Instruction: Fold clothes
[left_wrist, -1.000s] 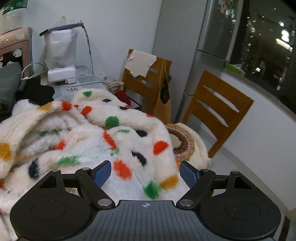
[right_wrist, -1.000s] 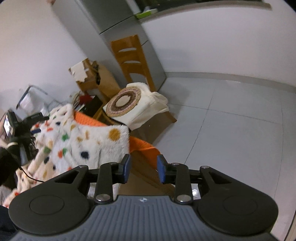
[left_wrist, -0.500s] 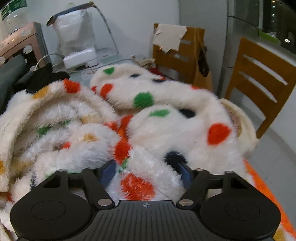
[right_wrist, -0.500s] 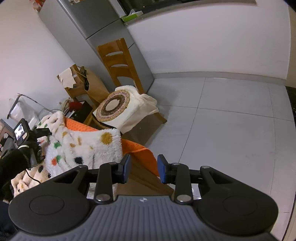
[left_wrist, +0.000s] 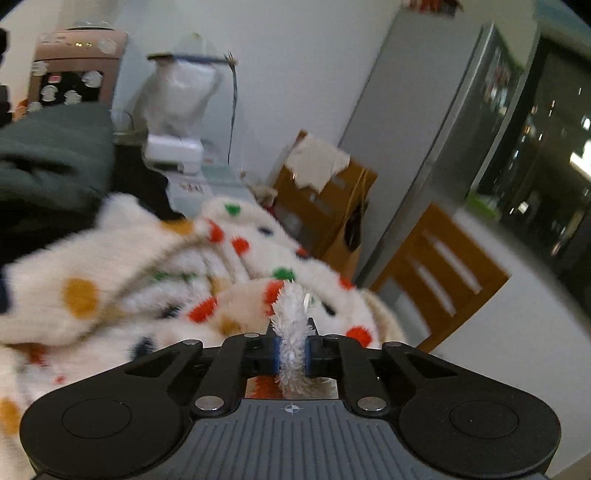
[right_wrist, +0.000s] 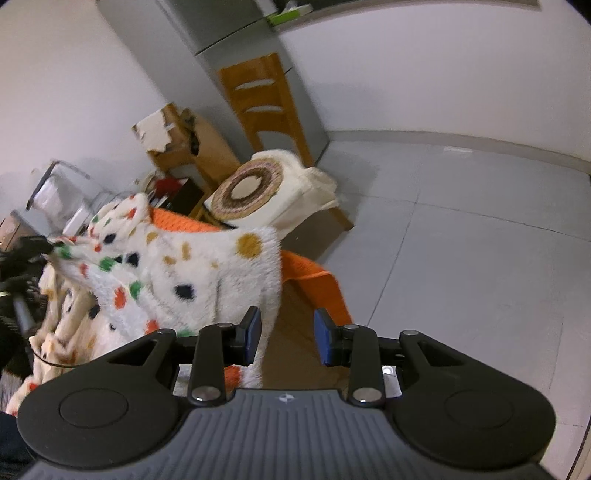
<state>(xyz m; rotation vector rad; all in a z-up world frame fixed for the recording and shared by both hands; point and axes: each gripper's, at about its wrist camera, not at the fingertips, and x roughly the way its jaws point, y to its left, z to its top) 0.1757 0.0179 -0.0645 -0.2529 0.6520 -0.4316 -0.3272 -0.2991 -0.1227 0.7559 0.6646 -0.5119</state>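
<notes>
A white fleece garment with coloured dots sprawls over an orange cloth on the table, a wooden chair (cushion on its seat) beyond it. The left gripper has just been closing and now pinches a fluffy fold of the garment between its pads. The right gripper hovers at the hanging edge, jaws apart, holding nothing.

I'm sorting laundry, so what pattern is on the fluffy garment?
The fluffy garment is white with orange, green, black and mustard dots, clearest in the right wrist view.
</notes>
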